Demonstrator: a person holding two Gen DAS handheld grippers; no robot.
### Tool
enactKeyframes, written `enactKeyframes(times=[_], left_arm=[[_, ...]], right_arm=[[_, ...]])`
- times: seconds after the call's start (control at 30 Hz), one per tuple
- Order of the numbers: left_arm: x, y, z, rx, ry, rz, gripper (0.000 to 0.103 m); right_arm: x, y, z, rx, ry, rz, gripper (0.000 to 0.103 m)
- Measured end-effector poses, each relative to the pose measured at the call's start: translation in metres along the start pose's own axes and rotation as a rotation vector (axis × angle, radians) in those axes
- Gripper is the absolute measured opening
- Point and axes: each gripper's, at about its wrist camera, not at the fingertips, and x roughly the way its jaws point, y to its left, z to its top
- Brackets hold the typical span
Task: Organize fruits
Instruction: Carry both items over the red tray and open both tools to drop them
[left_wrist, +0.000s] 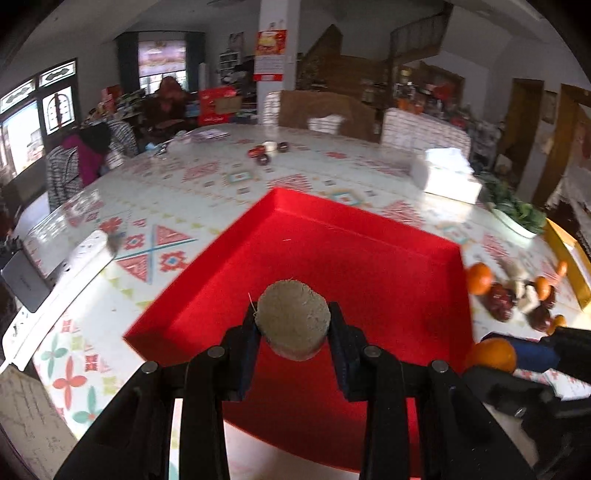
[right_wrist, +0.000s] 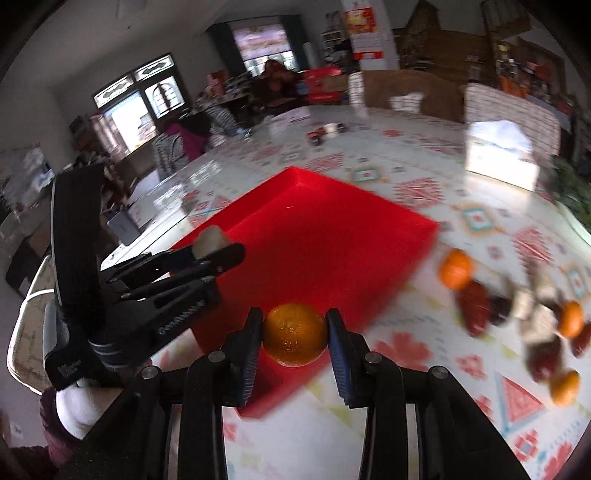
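Observation:
My left gripper (left_wrist: 293, 326) is shut on a pale grey-beige round fruit (left_wrist: 293, 319) and holds it above the near part of an empty red tray (left_wrist: 354, 236). My right gripper (right_wrist: 294, 334) is shut on an orange (right_wrist: 294, 334) over the tray's near right edge (right_wrist: 369, 302). The left gripper with its fruit (right_wrist: 210, 238) shows at the left of the right wrist view. The right gripper's orange (left_wrist: 493, 354) shows at the lower right of the left wrist view. A pile of oranges, dark red fruits and pale pieces (left_wrist: 517, 295) lies right of the tray; it also shows in the right wrist view (right_wrist: 517, 310).
A patterned tablecloth (left_wrist: 207, 192) covers the table. A white tissue box (left_wrist: 447, 177) stands behind the tray at the right, with a bowl of greens (left_wrist: 513, 214) beside it. A white device with a phone (left_wrist: 48, 277) lies left. Small fruits (left_wrist: 267, 151) sit far back.

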Motion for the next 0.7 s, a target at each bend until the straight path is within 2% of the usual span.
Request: enactKeyframes(times=[0.27,0.5,0.7], left_arm=[[0.013,0.021,0.001,-0.014,0.017,0.052,0.034],[0.012,0.025,0.002,-0.015,0.004,0.08,0.034],[0.001,0.021,0.005,-0.004,-0.021,0.097,0.049]], right_arm=[[0.056,0.021,0.007,-0.044,0.077,-0.004,0.038],[0.068,0.03,0.005,-0.082,0.086,-0.031,0.039],[0.063,0.029,0.006,-0.072,0.058,-0.026,0.039]])
